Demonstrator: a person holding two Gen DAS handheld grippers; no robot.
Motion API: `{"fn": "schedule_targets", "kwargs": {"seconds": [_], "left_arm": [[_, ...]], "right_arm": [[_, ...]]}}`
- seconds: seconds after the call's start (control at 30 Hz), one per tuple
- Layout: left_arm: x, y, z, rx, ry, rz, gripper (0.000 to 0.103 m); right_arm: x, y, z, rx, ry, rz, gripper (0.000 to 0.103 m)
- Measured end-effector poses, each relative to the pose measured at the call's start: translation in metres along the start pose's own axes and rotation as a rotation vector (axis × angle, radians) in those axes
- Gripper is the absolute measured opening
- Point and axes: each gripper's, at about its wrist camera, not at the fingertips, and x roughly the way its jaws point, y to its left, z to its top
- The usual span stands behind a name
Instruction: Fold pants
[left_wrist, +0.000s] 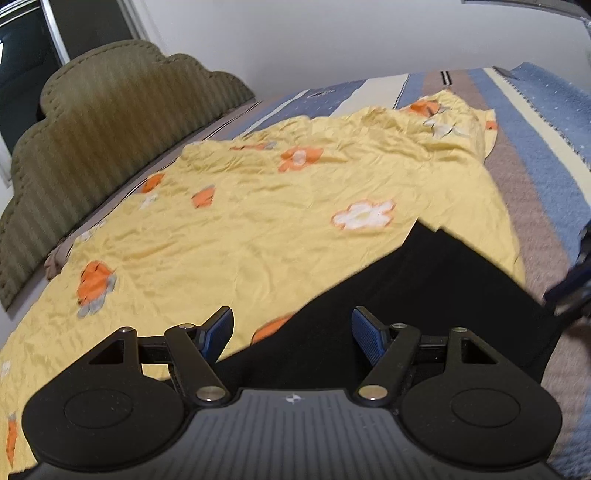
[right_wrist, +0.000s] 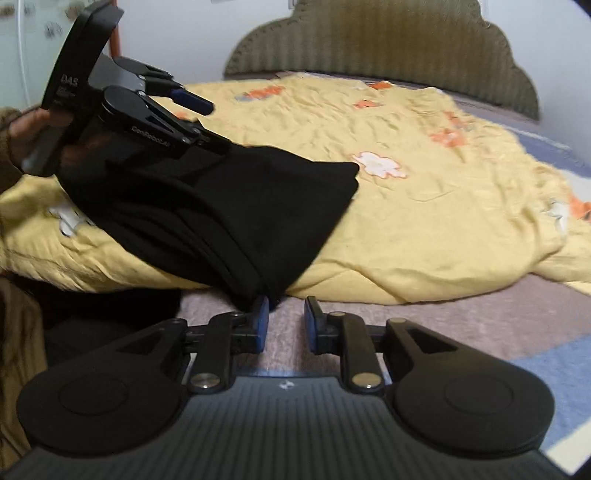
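A bed (right_wrist: 424, 317) with a yellow flowered quilt (right_wrist: 424, 206) is seen; on it the folded black pants (right_wrist: 236, 218) are spread, running from the left gripper (left_wrist: 291, 332), fingers wide and empty above them, towards the right gripper (right_wrist: 286, 317), narrowly parted, empty, just beside their near corner

L tool (left_wrist: 291, 332) jaws wide apart; R tool (right_wrist: 286, 321) jaws narrowly parted, empty.

Matt black cloth pants (right_wrist: 236, 206) lie on a crinkled yellow floral quilt (left_wrist: 295, 177) at frame centre (thin, slightly sheened), over a nubby striped blanket (left_wrist: 535, 177), beside a ribbed olive headboard (left_wrist: 92, 122).
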Motion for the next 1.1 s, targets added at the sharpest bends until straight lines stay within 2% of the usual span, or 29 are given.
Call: {"fn": "schedule_targets", "kwargs": {"seconds": [0.13, 0.23, 0.3, 0.33, 0.47, 0.6, 0.7, 0.8, 0.87, 0.9, 0.93, 0.97, 1.0, 1.03, 1.07, 1.1], "left_arm": [[0.007, -0.015, 0.017, 0.036, -0.007, -0.031, 0.072], [0.016, -0.03, 0.021, 0.077, 0.008, -0.053, 0.072], [0.018, -0.039, 0.022, 0.095, 0.004, -0.061, 0.072], [0.019, -0.043, 0.022, 0.103, 0.0, -0.054, 0.072], [0.022, -0.045, 0.018, 0.114, 0.002, -0.022, 0.072], [0.029, -0.031, 0.017, 0.054, 0.024, 0.006, 0.072], [0.03, -0.015, 0.018, -0.027, 0.057, -0.019, 0.072], [0.023, -0.005, 0.017, -0.049, 0.056, -0.015, 0.072], [0.015, -0.004, 0.015, -0.023, 0.047, -0.024, 0.072], [0.011, -0.006, 0.014, -0.003, 0.045, -0.039, 0.072], [0.008, -0.01, 0.012, 0.019, 0.041, -0.046, 0.072], [0.005, -0.015, 0.011, 0.042, 0.035, -0.046, 0.072], [0.004, -0.021, 0.009, 0.066, 0.03, -0.042, 0.072], [0.004, -0.026, 0.008, 0.086, 0.027, -0.038, 0.072], [0.004, -0.031, 0.007, 0.101, 0.024, -0.036, 0.072], [0.005, -0.036, 0.007, 0.114, 0.023, -0.045, 0.072]], "right_arm": [[0.006, -0.038, -0.011, 0.165, -0.054, 0.208, 0.022], [0.016, -0.051, -0.015, 0.218, -0.085, 0.335, 0.046], [0.019, -0.044, -0.013, 0.182, -0.089, 0.39, 0.04], [0.02, -0.04, -0.01, 0.161, -0.081, 0.372, 0.017], [0.008, -0.026, -0.003, 0.128, -0.063, 0.268, 0.011], [-0.017, 0.005, 0.0, 0.034, -0.031, 0.025, 0.008], [-0.024, 0.037, 0.014, -0.014, -0.069, -0.127, 0.008], [-0.004, 0.069, 0.017, -0.17, 0.031, -0.313, 0.007], [0.013, 0.079, 0.013, -0.198, 0.1, -0.409, 0.008], [0.02, 0.084, 0.01, -0.21, 0.122, -0.45, 0.01], [0.026, 0.091, 0.007, -0.245, 0.133, -0.512, 0.021], [0.029, 0.098, 0.0, -0.298, 0.144, -0.582, 0.036], [0.032, 0.106, -0.003, -0.361, 0.168, -0.659, 0.04], [0.032, 0.108, -0.004, -0.373, 0.191, -0.69, 0.039], [0.025, 0.105, -0.002, -0.307, 0.181, -0.668, 0.029], [0.01, 0.094, 0.001, -0.17, 0.129, -0.614, 0.026]]}}
